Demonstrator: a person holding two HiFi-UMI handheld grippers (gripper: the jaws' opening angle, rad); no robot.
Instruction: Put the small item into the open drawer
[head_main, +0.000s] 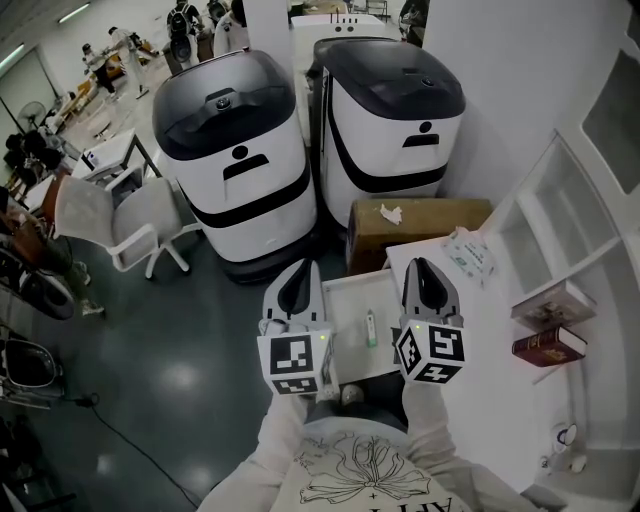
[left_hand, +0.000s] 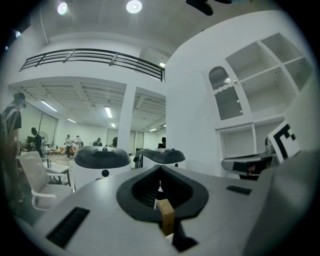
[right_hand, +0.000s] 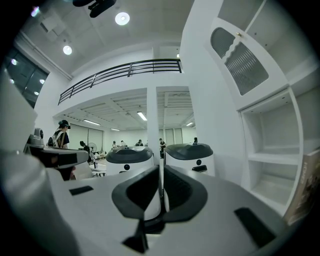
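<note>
In the head view a small pale green tube (head_main: 370, 328) lies inside the open white drawer (head_main: 345, 293), between my two grippers. My left gripper (head_main: 300, 283) hovers over the drawer's left side, and my right gripper (head_main: 420, 272) is over the desk edge just right of the drawer. Both point forward, level, toward the room. In the left gripper view the left gripper (left_hand: 160, 175) has its jaws together with nothing gripped; a tan bit shows low in the gap. The right gripper (right_hand: 161, 172) is shut too and holds nothing.
Two large white-and-black machines (head_main: 240, 150) (head_main: 395, 110) stand ahead, with a cardboard box (head_main: 415, 225) behind the drawer. A white desk (head_main: 490, 330) carries a plastic packet (head_main: 468, 255). White shelves on the right hold books (head_main: 548, 345). A white chair (head_main: 130, 225) stands at the left.
</note>
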